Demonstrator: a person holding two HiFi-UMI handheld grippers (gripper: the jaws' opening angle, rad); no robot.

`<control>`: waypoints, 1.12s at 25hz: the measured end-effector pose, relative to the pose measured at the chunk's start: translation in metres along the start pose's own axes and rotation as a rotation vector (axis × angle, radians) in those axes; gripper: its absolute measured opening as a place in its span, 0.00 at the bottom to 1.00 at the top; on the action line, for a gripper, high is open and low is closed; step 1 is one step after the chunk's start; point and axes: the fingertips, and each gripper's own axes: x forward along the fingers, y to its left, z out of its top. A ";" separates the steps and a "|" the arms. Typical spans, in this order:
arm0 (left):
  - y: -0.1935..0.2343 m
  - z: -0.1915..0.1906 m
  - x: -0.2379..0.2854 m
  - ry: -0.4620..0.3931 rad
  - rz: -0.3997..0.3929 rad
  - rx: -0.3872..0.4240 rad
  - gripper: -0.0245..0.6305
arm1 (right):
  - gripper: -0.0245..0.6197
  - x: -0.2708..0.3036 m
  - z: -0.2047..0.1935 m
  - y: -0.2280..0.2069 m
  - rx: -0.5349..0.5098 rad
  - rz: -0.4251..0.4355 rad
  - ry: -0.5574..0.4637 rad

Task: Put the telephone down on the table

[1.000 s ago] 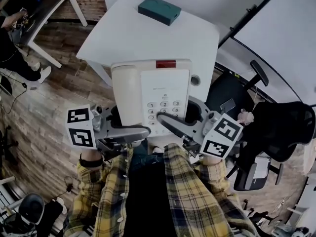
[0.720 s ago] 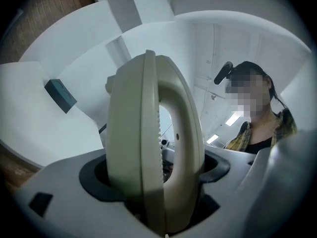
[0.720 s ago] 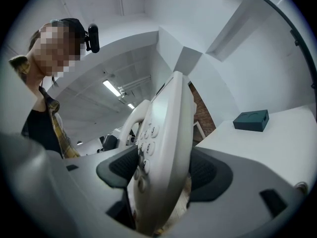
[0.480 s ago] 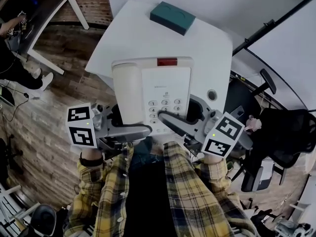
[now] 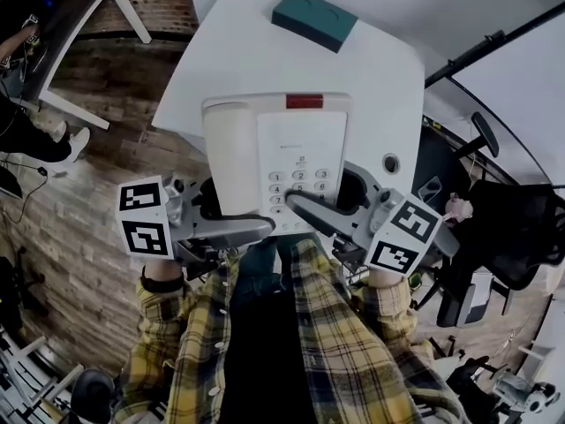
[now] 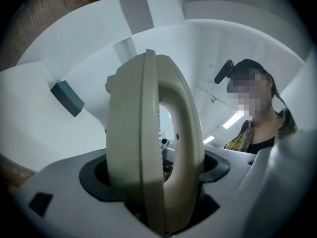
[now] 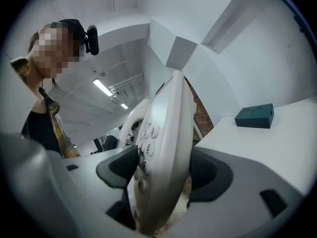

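Over table (image 5: 247,60) edge, left tool (image 5: 233,230), right tool (image 5: 311,215) clamped on telephone (image 5: 296,148); teal box (image 5: 314,19) beyond.

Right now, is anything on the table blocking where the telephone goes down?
Nothing visible does. The table shows bare just past the telephone; a teal box sits at its far edge, well apart from the telephone.

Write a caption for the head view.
Left gripper and right gripper hold the beige telephone at the white table, teal box beyond.
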 end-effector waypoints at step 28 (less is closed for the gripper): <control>0.160 0.136 0.111 0.093 -0.032 -0.058 0.67 | 0.48 0.019 0.106 -0.207 0.087 -0.077 -0.046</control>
